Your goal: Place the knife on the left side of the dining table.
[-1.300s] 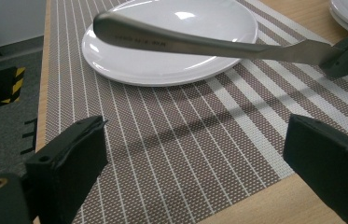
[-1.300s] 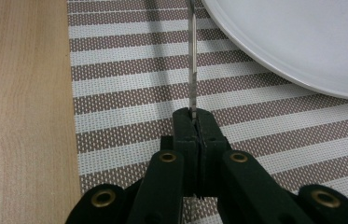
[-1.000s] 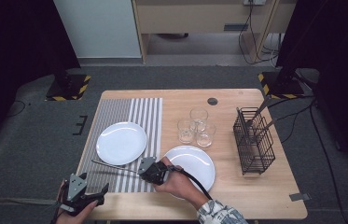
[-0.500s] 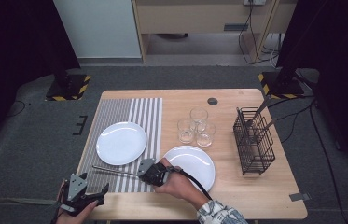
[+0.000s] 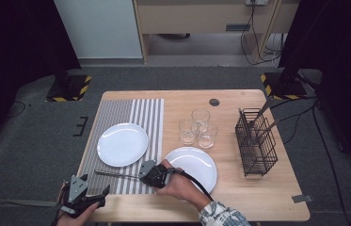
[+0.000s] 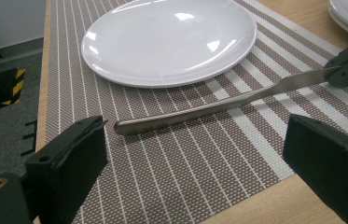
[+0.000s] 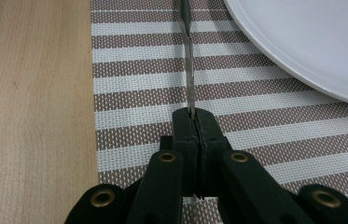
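Observation:
A steel table knife (image 5: 115, 174) lies level over the striped placemat (image 5: 131, 113), just in front of a white plate (image 5: 122, 144). My right gripper (image 5: 146, 173) is shut on its blade end, and the rounded handle points left. From the right gripper view the pressed-together jaws (image 7: 192, 114) pinch the thin blade (image 7: 189, 70) beside the plate rim (image 7: 311, 42). My left gripper (image 5: 95, 195) is open at the table's front left corner. Its wide-apart jaws (image 6: 199, 158) frame the knife handle (image 6: 181, 116), which is a short way beyond them and untouched.
A second white plate (image 5: 196, 162) sits on bare wood right of the mat, close behind my right hand. Three clear glasses (image 5: 197, 127) stand mid-table. A black wire cutlery rack (image 5: 256, 141) with utensils stands at the right. The table's front edge is near both hands.

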Demonstrator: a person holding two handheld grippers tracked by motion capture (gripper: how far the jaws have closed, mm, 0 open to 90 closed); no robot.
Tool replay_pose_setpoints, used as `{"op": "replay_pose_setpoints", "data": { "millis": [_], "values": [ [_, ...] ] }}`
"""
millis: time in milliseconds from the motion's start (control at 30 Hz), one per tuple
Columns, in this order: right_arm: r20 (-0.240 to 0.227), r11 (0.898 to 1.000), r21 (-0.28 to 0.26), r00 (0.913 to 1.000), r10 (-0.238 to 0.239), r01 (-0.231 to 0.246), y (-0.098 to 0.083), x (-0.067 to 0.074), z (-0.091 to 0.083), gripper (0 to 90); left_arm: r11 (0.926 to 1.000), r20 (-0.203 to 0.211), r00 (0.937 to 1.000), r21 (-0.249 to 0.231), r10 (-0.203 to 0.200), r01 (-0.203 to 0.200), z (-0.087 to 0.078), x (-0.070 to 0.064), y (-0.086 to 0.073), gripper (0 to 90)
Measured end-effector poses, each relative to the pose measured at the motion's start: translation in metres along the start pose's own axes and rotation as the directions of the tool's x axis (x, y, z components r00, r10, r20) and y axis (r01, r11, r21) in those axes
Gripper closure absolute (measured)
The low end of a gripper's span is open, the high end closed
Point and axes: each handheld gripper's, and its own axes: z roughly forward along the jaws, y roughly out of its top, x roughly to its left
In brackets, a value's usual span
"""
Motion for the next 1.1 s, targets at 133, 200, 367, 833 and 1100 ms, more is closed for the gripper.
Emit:
{"op": "replay_pose_setpoints", "data": {
  "millis": [133, 200, 367, 833, 1100],
  "values": [
    [-0.004, 1.000, 0.000, 1.0000, -0.005, 0.005, 0.0009, -0.0001, -0.0009, 88.9, 1.0000, 0.000, 1.0000, 0.003, 0.000, 0.000, 0.0003, -0.0003, 0.0000, 5.9],
    [-0.004, 1.000, 0.003, 0.9999, -0.016, 0.016, 0.0014, -0.0009, -0.0014, 88.9, 1.0000, 0.000, 1.0000, 0.002, 0.000, 0.000, 0.0002, -0.0002, 0.0000, 5.9],
    [0.001, 0.999, 0.013, 0.9995, -0.032, 0.032, 0.0016, -0.0015, -0.0005, 88.6, 1.0000, 0.001, 1.0000, 0.003, 0.000, 0.000, 0.0005, 0.0001, -0.0001, 5.9],
    [0.007, 0.998, 0.022, 0.9981, -0.061, 0.061, 0.0029, -0.0035, 0.0038, 88.5, 1.0000, 0.000, 1.0000, 0.004, 0.000, 0.000, 0.0008, 0.0002, 0.0001, 5.9],
    [-0.014, 0.997, 0.013, 0.9974, -0.070, 0.070, 0.0063, -0.0025, 0.0065, 88.6, 1.0000, 0.002, 1.0000, 0.005, 0.000, 0.000, 0.0010, 0.0004, 0.0000, 5.9]
  ]
}}
